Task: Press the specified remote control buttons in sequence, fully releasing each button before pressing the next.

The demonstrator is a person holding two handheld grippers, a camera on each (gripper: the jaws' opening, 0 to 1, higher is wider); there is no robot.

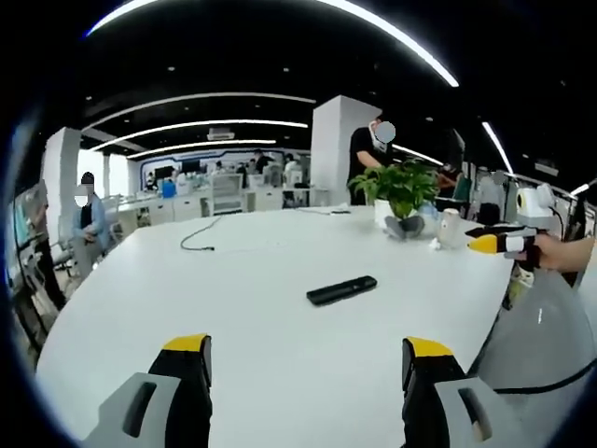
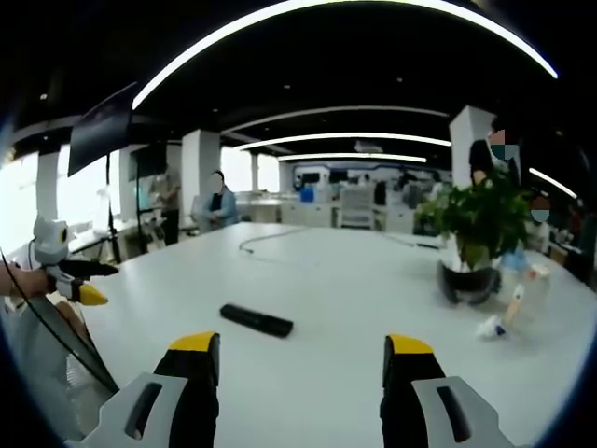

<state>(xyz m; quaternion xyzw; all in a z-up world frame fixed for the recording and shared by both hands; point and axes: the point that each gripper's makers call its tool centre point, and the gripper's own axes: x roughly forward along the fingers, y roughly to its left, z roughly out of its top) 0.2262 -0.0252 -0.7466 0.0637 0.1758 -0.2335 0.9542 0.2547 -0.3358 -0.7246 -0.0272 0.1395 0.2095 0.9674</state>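
Left tool (image 1: 303, 369) stands wide apart, holding nothing — the black remote control (image 1: 341, 290) lies flat on the white tabletop (image 1: 233, 327) ahead of it, well clear. Right tool (image 2: 301, 364) likewise wide and bare — the remote lies ahead, slightly left. Potted plant (image 2: 478, 229) stands beyond, to the right.

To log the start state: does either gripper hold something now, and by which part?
Nothing is held. Both the left gripper and right gripper are open and empty; the black rectangular remote control lies untouched on the white table.
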